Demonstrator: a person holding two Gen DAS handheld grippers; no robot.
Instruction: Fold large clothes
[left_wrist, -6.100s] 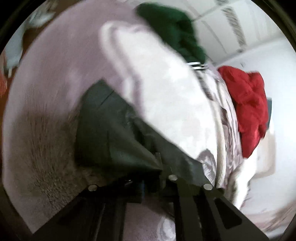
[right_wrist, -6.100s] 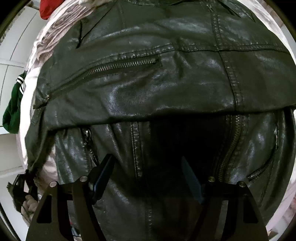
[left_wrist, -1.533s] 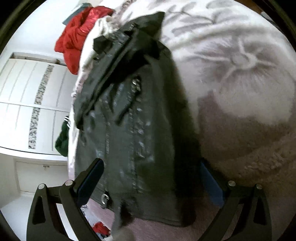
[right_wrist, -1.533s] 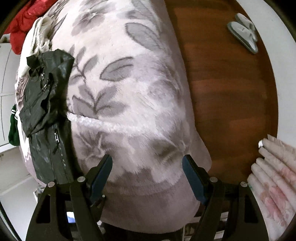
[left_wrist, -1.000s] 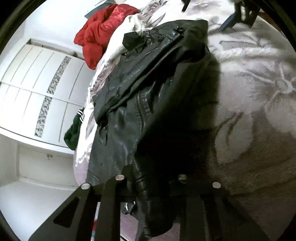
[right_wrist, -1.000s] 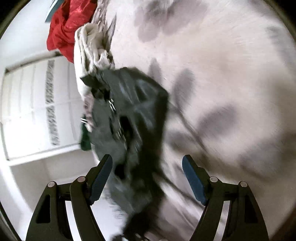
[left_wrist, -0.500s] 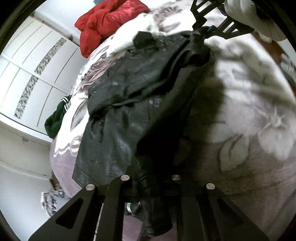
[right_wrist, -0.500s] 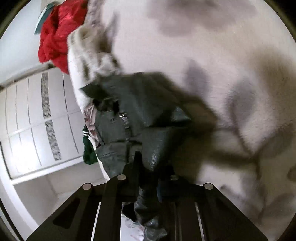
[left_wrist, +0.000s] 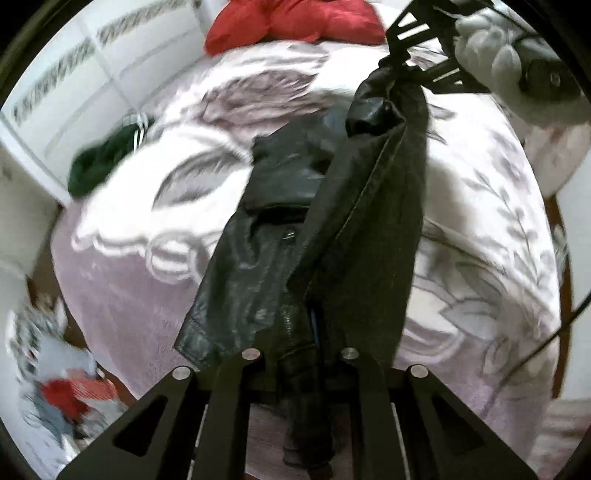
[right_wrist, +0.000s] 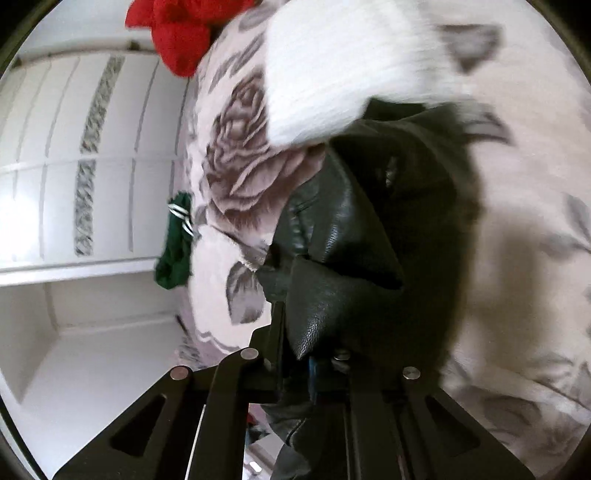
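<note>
Black leather fills both views: the jacket (left_wrist: 280, 229) hangs lifted over the floral blanket (left_wrist: 480, 229), its lower part trailing toward the blanket. The left gripper (left_wrist: 301, 354) is clamped on one leather edge, and the right gripper (right_wrist: 314, 360) is clamped on another; in the left wrist view it appears at upper right (left_wrist: 397, 61). A red garment (left_wrist: 295, 18) and a green garment (left_wrist: 99, 162) lie beyond the jacket. No brand or lettering is legible, perhaps because of blur.
</note>
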